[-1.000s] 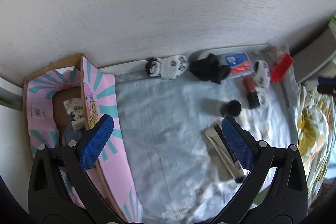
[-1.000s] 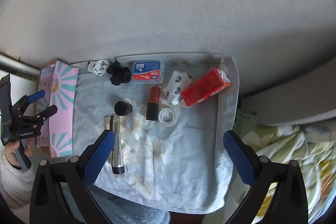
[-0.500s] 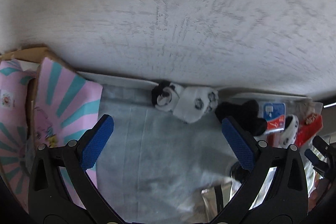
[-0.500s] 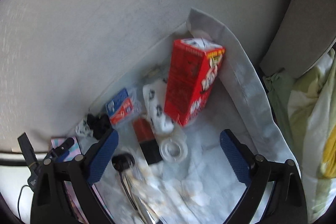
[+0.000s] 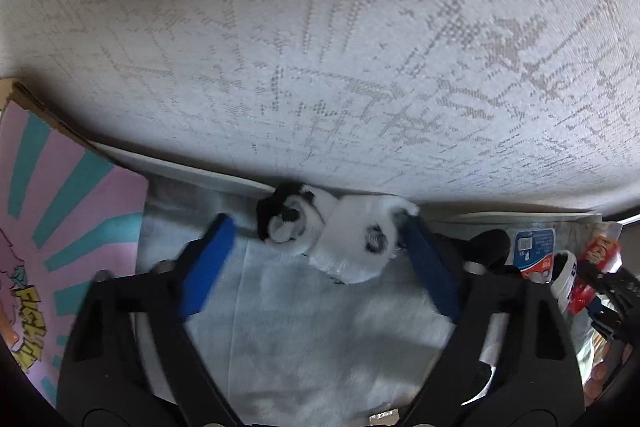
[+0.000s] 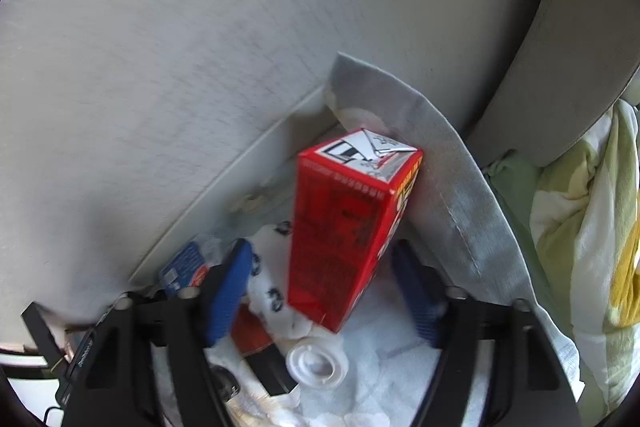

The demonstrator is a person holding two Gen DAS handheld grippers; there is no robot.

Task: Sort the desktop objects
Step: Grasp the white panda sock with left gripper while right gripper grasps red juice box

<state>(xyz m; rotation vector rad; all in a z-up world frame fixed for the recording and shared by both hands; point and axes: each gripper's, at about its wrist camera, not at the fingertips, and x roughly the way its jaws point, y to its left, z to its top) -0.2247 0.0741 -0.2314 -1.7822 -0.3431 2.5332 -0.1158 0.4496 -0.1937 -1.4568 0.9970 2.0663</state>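
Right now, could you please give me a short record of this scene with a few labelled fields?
surface: pale floral cloth against a textured wall
left gripper: jaws closing, black-and-white rolled socks between them
right gripper: jaws closing, red carton between them
near carton: white tape roll, blue-labelled packet
far left: pink and teal box
pads on items: cannot tell

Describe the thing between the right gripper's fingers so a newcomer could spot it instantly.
On the pale cloth by the wall stands a tall red carton, between the closing right gripper pads. Its neighbours are low and mostly white; it alone is red and upright.
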